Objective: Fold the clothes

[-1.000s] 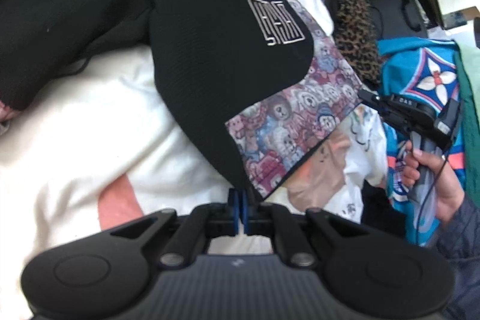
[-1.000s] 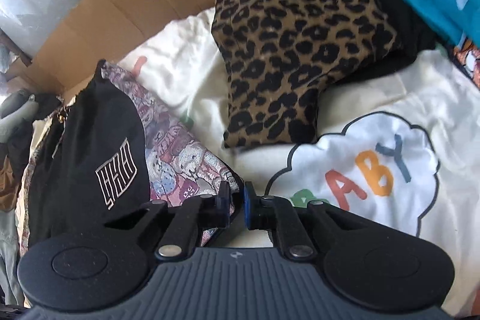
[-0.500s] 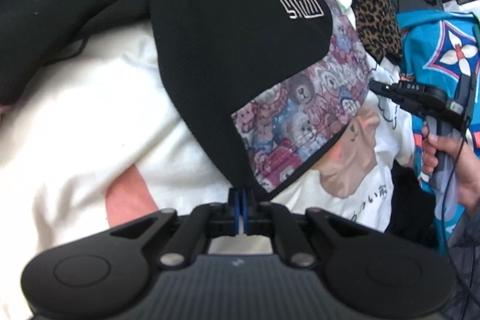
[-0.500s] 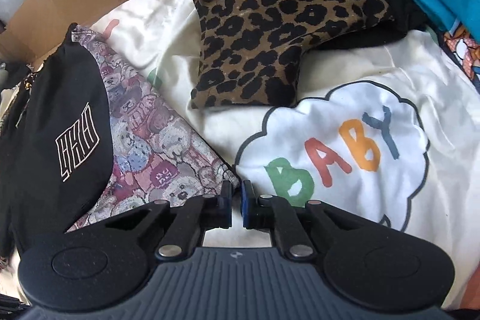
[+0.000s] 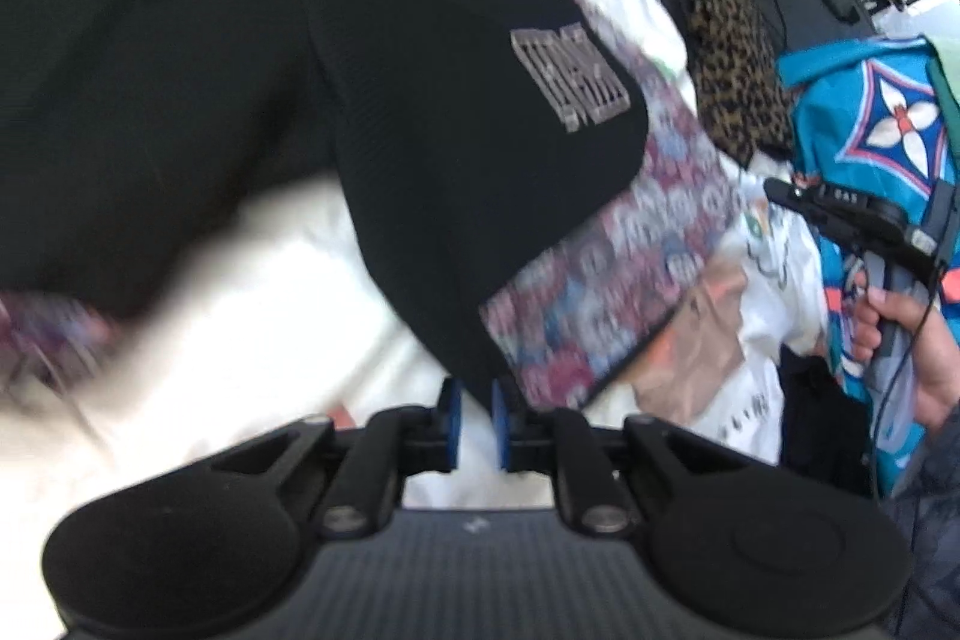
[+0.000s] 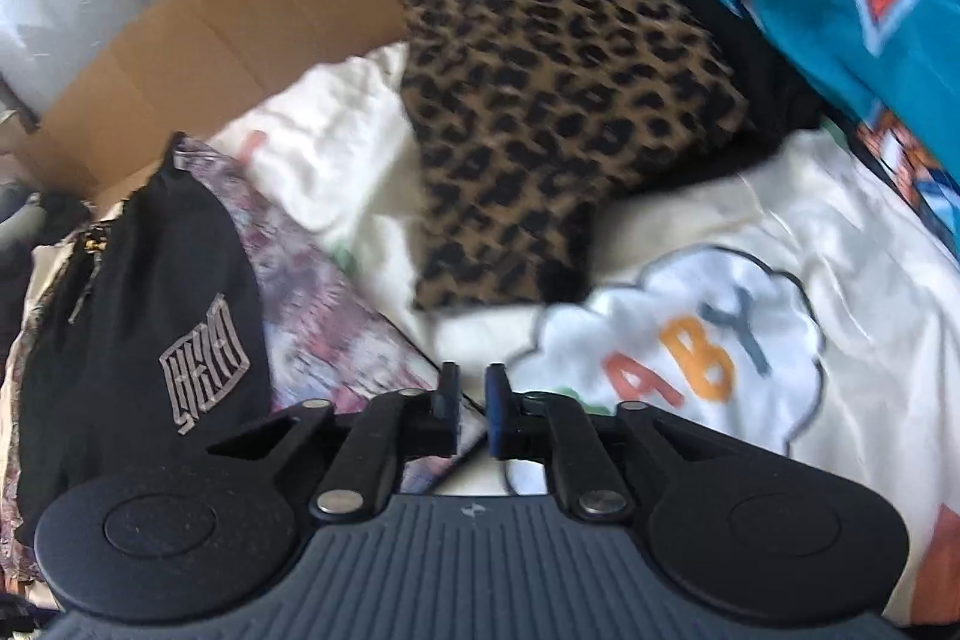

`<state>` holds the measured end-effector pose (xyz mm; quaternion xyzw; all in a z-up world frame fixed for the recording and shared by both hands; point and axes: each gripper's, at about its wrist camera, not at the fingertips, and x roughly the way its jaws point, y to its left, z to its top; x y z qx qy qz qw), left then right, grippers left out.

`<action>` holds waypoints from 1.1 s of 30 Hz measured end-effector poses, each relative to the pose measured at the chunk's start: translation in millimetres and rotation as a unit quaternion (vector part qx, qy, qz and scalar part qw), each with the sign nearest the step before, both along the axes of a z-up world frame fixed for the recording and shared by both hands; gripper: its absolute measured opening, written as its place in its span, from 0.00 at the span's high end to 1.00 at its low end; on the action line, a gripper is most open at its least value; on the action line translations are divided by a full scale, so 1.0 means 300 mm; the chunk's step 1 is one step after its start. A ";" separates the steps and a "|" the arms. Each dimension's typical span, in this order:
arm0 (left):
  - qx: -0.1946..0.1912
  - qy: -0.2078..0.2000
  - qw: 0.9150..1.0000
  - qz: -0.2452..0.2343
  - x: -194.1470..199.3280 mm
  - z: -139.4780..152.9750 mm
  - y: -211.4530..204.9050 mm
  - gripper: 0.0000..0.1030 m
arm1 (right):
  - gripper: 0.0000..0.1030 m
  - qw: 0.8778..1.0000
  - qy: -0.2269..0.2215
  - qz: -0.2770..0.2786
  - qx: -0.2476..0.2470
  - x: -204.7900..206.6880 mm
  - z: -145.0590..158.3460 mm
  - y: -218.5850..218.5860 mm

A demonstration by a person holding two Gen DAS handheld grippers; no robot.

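**Both grippers letting go of the folded corners**

The left gripper (image 5: 474, 421) is opening, the black garment (image 5: 420, 112) corner loose between its pads. The right gripper (image 6: 473, 409) opens too, the patterned hem (image 6: 336, 316) just ahead of it. If either pad snags on leaving, the fold could drag open.

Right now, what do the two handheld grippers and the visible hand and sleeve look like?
Both the left gripper and the right gripper share a build: black linkage arms with silver pivot pins, a ribbed dark grey body, round black side housings, blue finger pads. In the left view, the hand wears a dark quilted sleeve; a thin black cable trails down.
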<state>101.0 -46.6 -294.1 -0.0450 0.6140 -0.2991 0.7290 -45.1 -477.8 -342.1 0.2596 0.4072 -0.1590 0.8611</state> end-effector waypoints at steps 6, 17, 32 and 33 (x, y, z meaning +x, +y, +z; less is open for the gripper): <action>0.014 -0.050 0.999 0.010 0.142 0.039 -0.049 0.89 | 0.73 0.999 -0.002 0.049 -0.013 0.085 -0.004 0.074; 0.032 -0.108 0.993 -0.019 0.256 -0.006 -0.201 0.86 | 0.73 0.997 0.013 0.069 -0.024 0.148 -0.061 0.104; 0.108 -0.090 0.990 -0.018 0.205 -0.014 -0.110 0.87 | 0.69 0.994 0.071 0.075 -0.017 0.074 -0.061 0.127; 0.103 -0.093 0.990 -0.015 0.203 0.010 -0.096 0.84 | 0.67 0.995 0.062 0.074 -0.015 0.067 -0.038 0.128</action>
